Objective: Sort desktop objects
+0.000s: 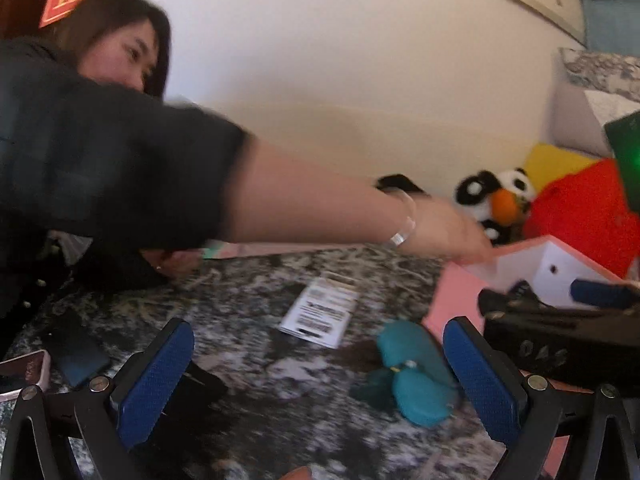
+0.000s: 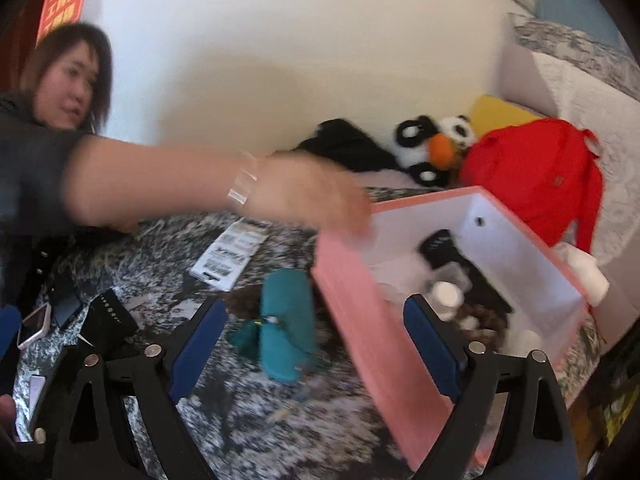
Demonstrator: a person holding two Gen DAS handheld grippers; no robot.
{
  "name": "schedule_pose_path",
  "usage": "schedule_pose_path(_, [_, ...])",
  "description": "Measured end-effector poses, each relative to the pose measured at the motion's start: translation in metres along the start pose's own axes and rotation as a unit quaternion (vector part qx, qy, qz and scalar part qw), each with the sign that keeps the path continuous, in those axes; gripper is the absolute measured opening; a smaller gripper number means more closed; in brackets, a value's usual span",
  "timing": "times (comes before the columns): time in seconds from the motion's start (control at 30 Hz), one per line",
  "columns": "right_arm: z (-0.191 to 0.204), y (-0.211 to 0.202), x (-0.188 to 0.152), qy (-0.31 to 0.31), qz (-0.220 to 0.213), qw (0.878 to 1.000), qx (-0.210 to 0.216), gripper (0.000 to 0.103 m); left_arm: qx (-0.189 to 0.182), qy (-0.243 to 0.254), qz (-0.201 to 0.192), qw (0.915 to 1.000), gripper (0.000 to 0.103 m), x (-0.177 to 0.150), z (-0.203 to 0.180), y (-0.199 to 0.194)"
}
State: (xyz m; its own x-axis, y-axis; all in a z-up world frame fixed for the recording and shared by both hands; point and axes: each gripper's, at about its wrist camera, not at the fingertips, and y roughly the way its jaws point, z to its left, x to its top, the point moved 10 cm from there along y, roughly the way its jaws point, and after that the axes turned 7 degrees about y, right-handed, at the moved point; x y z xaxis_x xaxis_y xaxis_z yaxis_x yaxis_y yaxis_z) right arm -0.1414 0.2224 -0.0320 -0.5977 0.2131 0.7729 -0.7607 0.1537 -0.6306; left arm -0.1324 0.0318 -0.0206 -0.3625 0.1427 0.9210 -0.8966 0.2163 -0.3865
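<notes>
- Two grippers, left gripper (image 1: 320, 384) and right gripper (image 2: 316, 348), stand wide open and empty over the marbled desk (image 2: 240, 432).
- Risk, as judged: a bystander's hand (image 2: 308, 196) reaching across to the pink box (image 2: 356, 308) could be struck.
- Teal pouch (image 2: 286, 320) lies at frame centre, just left of the box, long axis running near-to-far, tassel pointing lower left.
</notes>
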Motion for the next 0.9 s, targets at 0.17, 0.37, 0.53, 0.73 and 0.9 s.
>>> schedule_pose_path(0.17, [-0.039,-0.034,-0.01,0.025,0.005,0.999,-0.021,0.096,-0.013,-0.001,0.024,0.9996,0.103,-0.01,-0.024,-0.017])
schedule_pose_path(0.37, [-0.062,-0.069,-0.033,0.061,-0.017,0.998,-0.031,0.096,-0.001,0.009,0.048,0.9988,0.103,-0.032,-0.036,-0.025])
schedule_pose_path(0.53, [-0.048,-0.079,-0.042,0.068,-0.056,0.996,0.005,0.097,0.028,-0.006,0.025,0.9993,0.103,-0.027,-0.03,-0.038])
schedule_pose_path(0.73, [-0.017,-0.088,-0.034,0.059,-0.073,0.995,0.041,0.097,0.038,-0.029,0.004,0.9988,0.103,-0.022,-0.006,-0.05])
schedule_pose_path(0.9, [0.007,-0.087,-0.03,0.054,-0.082,0.994,0.048,0.099,0.041,-0.023,0.005,0.9989,0.103,-0.026,0.01,-0.05])
